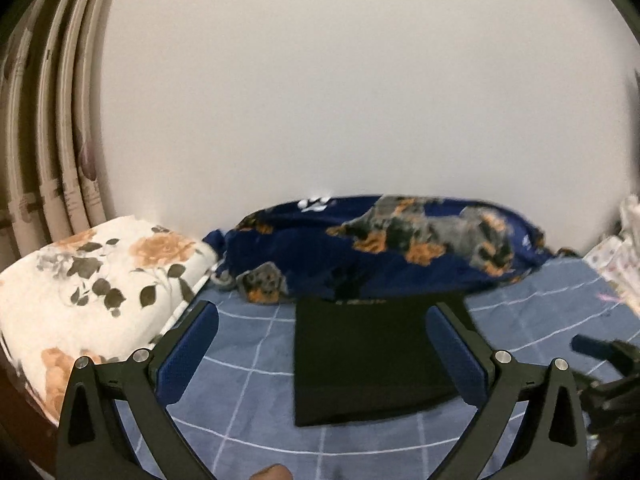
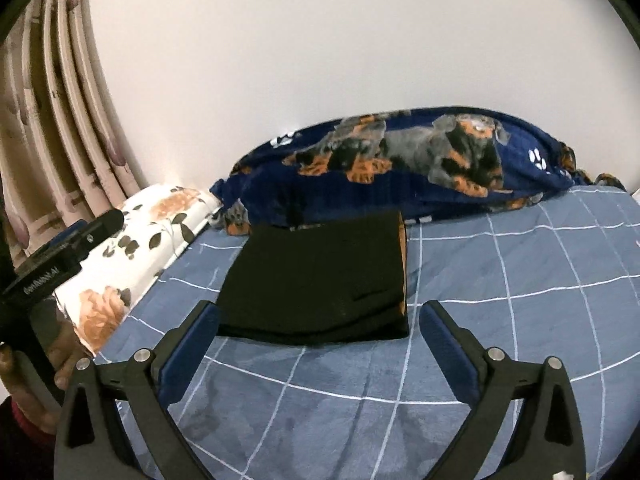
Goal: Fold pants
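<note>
The black pants (image 1: 360,356) lie folded into a compact rectangle on the blue checked bedsheet (image 1: 248,360). They also show in the right wrist view (image 2: 320,280). My left gripper (image 1: 324,316) is open and empty, held just above and in front of the pants. My right gripper (image 2: 320,312) is open and empty, at the near edge of the folded pants. The right gripper's body shows at the right edge of the left wrist view (image 1: 600,356). The left gripper's body shows at the left of the right wrist view (image 2: 68,248).
A navy dog-print blanket (image 1: 380,240) lies bunched along the white wall behind the pants. A white floral pillow (image 1: 100,276) sits at the left by striped curtains (image 1: 60,120). Pale patterned cloth (image 1: 620,256) lies at the far right.
</note>
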The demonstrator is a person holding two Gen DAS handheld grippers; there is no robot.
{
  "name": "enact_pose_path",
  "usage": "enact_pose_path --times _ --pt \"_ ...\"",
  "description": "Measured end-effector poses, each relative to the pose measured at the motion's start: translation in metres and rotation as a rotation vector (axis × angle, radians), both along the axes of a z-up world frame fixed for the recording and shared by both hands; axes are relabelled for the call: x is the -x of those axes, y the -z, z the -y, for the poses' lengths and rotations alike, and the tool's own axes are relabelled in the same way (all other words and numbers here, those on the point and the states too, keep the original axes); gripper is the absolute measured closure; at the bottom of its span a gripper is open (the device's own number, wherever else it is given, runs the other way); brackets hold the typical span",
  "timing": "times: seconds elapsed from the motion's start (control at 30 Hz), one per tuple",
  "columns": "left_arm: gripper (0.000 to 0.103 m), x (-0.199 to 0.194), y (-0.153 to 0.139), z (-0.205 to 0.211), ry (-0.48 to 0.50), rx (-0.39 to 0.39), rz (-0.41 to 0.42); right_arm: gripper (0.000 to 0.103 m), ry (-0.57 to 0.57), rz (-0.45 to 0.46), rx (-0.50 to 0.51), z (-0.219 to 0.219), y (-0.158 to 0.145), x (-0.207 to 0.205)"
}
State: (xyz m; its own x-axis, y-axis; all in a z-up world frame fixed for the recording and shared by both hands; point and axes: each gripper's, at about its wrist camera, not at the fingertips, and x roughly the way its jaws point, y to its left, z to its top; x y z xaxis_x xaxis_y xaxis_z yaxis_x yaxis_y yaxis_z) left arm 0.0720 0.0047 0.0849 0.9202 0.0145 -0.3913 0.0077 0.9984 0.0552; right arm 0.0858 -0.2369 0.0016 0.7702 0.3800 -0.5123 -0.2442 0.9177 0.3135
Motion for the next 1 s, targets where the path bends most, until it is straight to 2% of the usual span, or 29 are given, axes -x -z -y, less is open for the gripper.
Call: enact_pose_path --times 0.27,0.6,1.0 --pt "0.000 0.011 -0.015 0.007 0.003 0.013 0.003 0.002 0.003 0.018 0.006 0.002 -0.010 0.012" --pt "0.000 0.026 -0.014 0.009 -0.019 -0.021 0.035 0.002 0.000 0.038 0.023 -0.003 -0.016 0.021" --pt "0.000 0.028 -0.005 0.009 0.004 -0.009 0.006 0.001 -0.008 0.036 0.035 -0.010 -0.019 0.025"
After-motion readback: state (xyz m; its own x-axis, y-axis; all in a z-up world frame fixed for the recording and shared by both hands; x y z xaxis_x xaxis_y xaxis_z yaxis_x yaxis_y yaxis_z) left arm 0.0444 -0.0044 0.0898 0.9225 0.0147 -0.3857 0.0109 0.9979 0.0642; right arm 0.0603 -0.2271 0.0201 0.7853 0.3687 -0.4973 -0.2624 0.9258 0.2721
